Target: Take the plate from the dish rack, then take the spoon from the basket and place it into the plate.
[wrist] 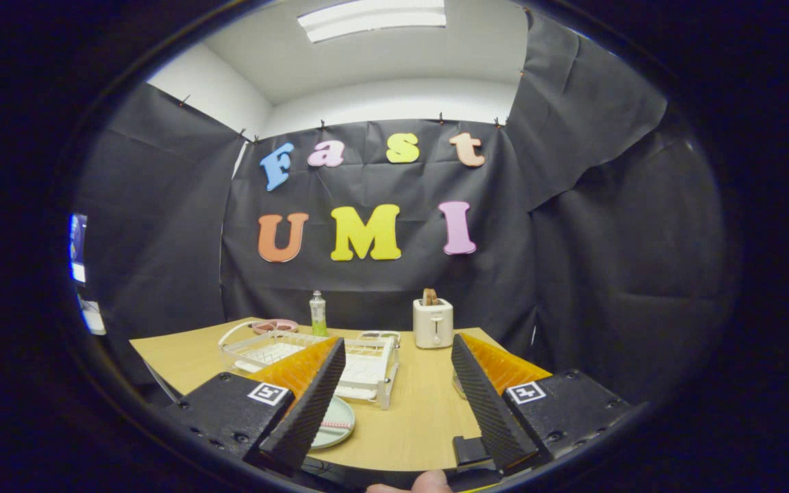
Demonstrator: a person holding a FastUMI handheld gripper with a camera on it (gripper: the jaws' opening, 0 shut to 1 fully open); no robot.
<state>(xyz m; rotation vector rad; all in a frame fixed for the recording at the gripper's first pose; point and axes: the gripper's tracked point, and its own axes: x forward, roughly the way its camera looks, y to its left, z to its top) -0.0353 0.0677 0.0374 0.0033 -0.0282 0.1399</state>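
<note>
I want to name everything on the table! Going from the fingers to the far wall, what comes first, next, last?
Gripper with open fingers, empty → pale green plate by one finger → white dish rack → white toaster and bottle by the wall.

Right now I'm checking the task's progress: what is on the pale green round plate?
On the pale green plate lies a pink-striped stick-like piece, maybe the spoon's handle. The open gripper has one finger covering the rest.

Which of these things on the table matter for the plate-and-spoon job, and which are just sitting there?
For the job: the dish rack, the pale green plate on the table with a spoon in it, the open gripper.

Just there: toaster, bottle, pink dish.
</note>
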